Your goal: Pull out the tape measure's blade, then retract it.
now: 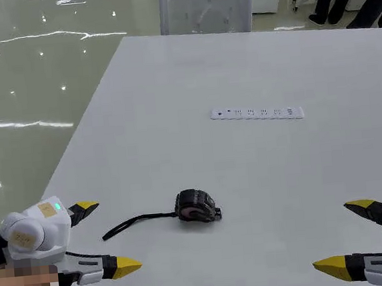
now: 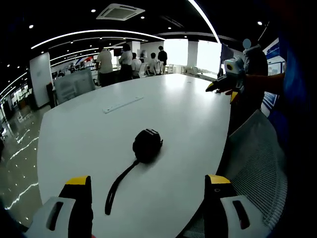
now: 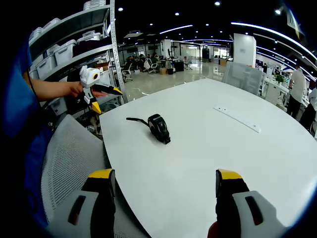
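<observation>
On the near half of a white counter, the largest item, long with a rounded end, its surface bare and glossy.

Mesh chair: grey back, seen in both gripper views at the counter's near edge.

Left gripper: white body, black jaws tipped yellow, at the near left corner of the counter. Jaws spread wide with nothing between them; well apart from the tape measure.

Right gripper: same build, at the near right. Jaws likewise spread wide and holding nothing; well apart from the tape measure.

Power strip: white, long and flat, lying crosswise on the far side of the counter, right of centre.

Tape measure: black case, resting on the counter between the two grippers, nearer the left one and a little farther out, touched by neither.

Strap: thin black loop, attached to the tape measure and trailing flat across the counter toward the left gripper.
</observation>
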Tool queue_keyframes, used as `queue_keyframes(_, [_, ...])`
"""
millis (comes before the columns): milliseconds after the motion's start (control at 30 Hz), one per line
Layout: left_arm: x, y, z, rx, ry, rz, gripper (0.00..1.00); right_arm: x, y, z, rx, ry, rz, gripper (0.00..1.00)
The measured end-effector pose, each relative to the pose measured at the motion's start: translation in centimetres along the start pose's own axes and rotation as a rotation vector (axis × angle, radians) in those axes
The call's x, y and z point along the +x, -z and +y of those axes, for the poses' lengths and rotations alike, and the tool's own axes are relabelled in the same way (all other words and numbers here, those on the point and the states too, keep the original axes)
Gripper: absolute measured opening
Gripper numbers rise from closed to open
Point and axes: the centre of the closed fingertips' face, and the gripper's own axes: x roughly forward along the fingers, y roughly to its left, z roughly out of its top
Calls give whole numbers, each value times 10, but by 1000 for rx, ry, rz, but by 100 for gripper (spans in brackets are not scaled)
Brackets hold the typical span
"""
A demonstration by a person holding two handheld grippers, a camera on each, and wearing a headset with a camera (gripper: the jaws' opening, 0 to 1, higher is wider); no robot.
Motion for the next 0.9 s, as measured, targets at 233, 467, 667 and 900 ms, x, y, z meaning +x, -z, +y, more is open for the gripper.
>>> queue_keyframes(233, [18, -10, 0, 30, 35, 5, 89, 15, -1, -2, -16, -24, 11, 78])
queue_keyframes(467, [35, -21, -2, 48, 75, -1, 87, 28, -2, -5, -27, -41, 21, 76])
queue_keyframes(667, [50, -27, -5, 86, 107, 7, 85, 41, -5, -7, -55, -68, 32, 74])
queue_keyframes(900, [69, -33, -10, 146, 149, 22, 82, 59, -10, -5, -89, -105, 45, 70])
